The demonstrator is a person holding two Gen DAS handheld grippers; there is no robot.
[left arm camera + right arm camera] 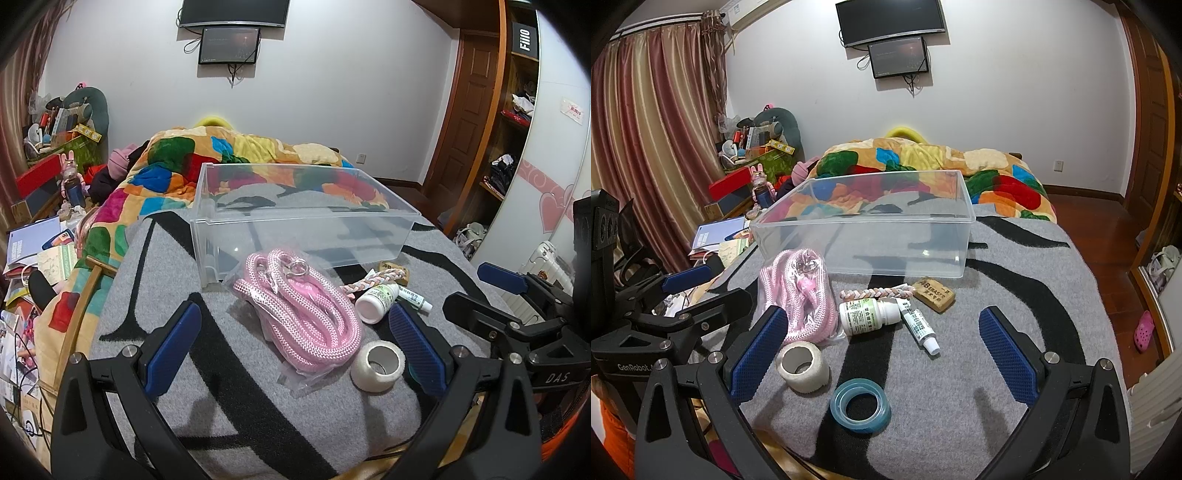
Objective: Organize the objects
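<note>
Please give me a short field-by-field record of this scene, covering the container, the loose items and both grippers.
surface: grey blanket with black stripes on a bed
container: clear plastic bin, upright, nothing inside
bagged item: pink rope in a clear bag, in front of the bin
tapes: white tape roll; blue tape roll
small items: white bottle lying on its side, small tube, braided cord, eraser
left gripper: open, holding nothing
right gripper: open, holding nothing

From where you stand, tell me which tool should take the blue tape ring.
Right. The right tool is open with the blue tape ring between its fingers; the open left tool frames the bagged pink rope instead.
</note>
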